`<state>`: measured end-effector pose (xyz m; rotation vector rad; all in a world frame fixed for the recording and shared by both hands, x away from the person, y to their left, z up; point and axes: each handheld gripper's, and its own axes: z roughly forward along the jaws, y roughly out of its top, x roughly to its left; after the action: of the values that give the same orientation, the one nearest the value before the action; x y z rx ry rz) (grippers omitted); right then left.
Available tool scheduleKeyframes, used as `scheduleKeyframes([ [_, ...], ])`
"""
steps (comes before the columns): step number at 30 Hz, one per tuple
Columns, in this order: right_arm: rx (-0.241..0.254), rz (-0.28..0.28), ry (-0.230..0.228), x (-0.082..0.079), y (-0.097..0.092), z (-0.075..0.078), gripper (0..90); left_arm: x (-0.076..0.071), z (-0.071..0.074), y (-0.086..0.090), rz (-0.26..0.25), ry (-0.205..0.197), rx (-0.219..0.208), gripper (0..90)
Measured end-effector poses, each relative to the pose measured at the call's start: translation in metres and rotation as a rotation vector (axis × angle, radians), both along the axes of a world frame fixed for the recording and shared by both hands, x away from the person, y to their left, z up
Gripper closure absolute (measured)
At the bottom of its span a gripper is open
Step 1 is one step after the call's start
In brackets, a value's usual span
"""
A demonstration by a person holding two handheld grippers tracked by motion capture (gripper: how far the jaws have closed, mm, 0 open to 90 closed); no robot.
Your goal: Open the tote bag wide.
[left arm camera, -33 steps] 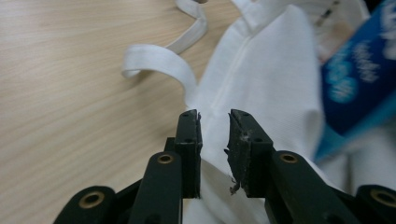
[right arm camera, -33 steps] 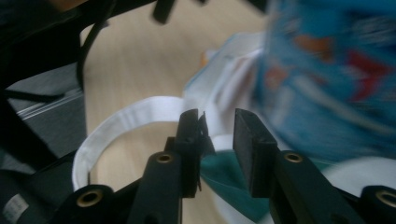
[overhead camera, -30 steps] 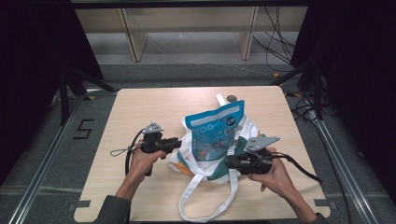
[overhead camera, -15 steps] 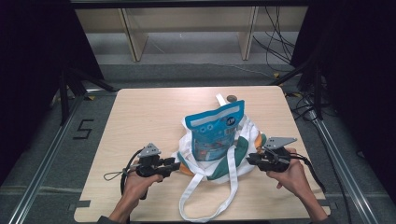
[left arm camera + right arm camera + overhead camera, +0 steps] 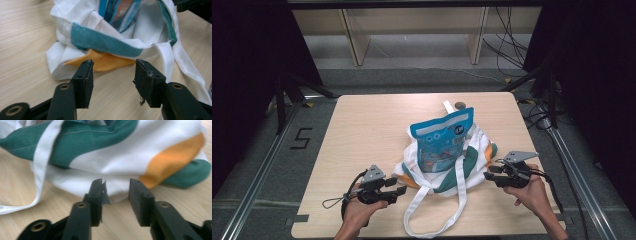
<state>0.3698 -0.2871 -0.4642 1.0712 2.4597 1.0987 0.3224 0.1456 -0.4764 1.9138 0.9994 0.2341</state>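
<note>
A white tote bag (image 5: 472, 150) with green and orange patches lies near the middle of the wooden table (image 5: 362, 130). A blue snack pouch (image 5: 442, 142) stands in its mouth. My left gripper (image 5: 401, 191) sits low at the bag's left corner and is open. Its jaws have just been opening, with nothing between them and the orange patch (image 5: 105, 62) just ahead. My right gripper (image 5: 488, 174) is at the bag's right side, also open. Its jaws have just been opening. In the right gripper view the gripper (image 5: 116, 182) faces the bag's white edge (image 5: 130, 152), and neither pad presses on it.
The bag's long white strap (image 5: 432, 220) loops toward the near table edge. A small dark round disc (image 5: 460, 105) lies beyond the bag near the far edge. A wooden shelf frame (image 5: 357, 45) stands past the table, and metal rails (image 5: 257, 170) run along both sides.
Both hands have drawn back from the bag's mouth, outward and toward the near edge. Both pairs of jaws stand wider and off the cloth, and the bag has settled around the pouch.
</note>
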Motion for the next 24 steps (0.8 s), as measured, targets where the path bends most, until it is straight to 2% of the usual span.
scheduleKeyframes([
  [1,0.002,-0.02,0.016,-0.002,-0.002,0.0,59.6,0.0,-0.001,0.002,0.003,-0.025,0.015,46.3],
  [2,0.012,-0.027,0.002,-0.002,-0.003,-0.002,57.4,-0.001,-0.002,0.004,0.009,-0.028,0.013,45.0],
  [3,0.017,-0.039,0.001,-0.003,-0.005,-0.002,55.2,-0.001,-0.002,0.008,0.011,-0.027,0.034,43.3],
  [4,0.016,-0.041,-0.014,-0.004,-0.006,-0.003,53.9,-0.002,-0.002,0.008,0.027,-0.023,0.016,41.6],
  [5,-0.002,-0.023,-0.033,-0.003,-0.009,-0.003,52.4,-0.003,-0.003,0.011,0.03,-0.015,0.026,39.9],
  [6,0.021,-0.051,-0.008,-0.007,-0.008,-0.003,50.8,-0.003,-0.004,0.013,0.029,-0.021,0.028,38.8],
  [8,0.013,-0.051,-0.017,-0.009,-0.011,-0.005,48.3,-0.005,-0.005,0.018,0.03,-0.021,0.037,37.1],
  [9,0.018,-0.064,-0.018,-0.01,-0.011,-0.006,47.5,-0.006,-0.006,0.018,0.045,-0.025,0.022,35.9],
  [10,0.01,-0.064,-0.019,-0.011,-0.012,-0.007,46.1,-0.007,-0.006,0.02,0.044,-0.013,0.024,34.8],
  [11,-0.003,-0.075,-0.006,-0.013,-0.012,-0.007,45.3,-0.008,-0.007,0.021,0.047,-0.02,0.014,33.9],
  [12,-0.005,-0.059,-0.037,-0.012,-0.014,-0.008,45.3,-0.008,-0.007,0.025,0.039,-0.021,0.037,33.0],
  [13,0.007,-0.08,-0.009,-0.016,-0.013,-0.009,45.3,-0.009,-0.008,0.024,0.059,-0.017,0.024,32.2],
  [14,0.017,-0.083,-0.005,-0.017,-0.013,-0.009,45.1,-0.01,-0.009,0.025,0.064,-0.011,0.012,31.3],
  [15,0.016,-0.08,-0.013,-0.017,-0.014,-0.01,44.4,-0.01,-0.01,0.026,0.06,-0.008,0.014,30.6],
  [16,0.017,-0.093,-0.001,-0.019,-0.014,-0.01,43.8,-0.011,-0.011,0.026,0.062,-0.006,0.018,30.2],
  [18,0.012,-0.082,-0.017,-0.019,-0.016,-0.01,43.0,-0.012,-0.011,0.027,0.055,-0.014,0.028,29.3],
  [19,0.011,-0.084,-0.016,-0.02,-0.018,-0.01,42.5,-0.013,-0.012,0.027,0.065,-0.002,0.018,28.7],
  [21,0.037,-0.088,-0.01,-0.022,-0.018,-0.012,42.0,-0.014,-0.013,0.027,0.07,-0.009,0.013,27.7],
  [22,0.034,-0.106,-0.006,-0.024,-0.018,-0.013,41.3,-0.014,-0.014,0.027,0.069,0.001,0.016,27.3],
  [23,0.016,-0.091,-0.017,-0.023,-0.02,-0.013,40.7,-0.015,-0.014,0.029,0.064,-0.006,0.026,26.9],
  [24,0.027,-0.092,-0.018,-0.024,-0.02,-0.015,40.0,-0.015,-0.014,0.029,0.058,-0.005,0.023,26.6],
])
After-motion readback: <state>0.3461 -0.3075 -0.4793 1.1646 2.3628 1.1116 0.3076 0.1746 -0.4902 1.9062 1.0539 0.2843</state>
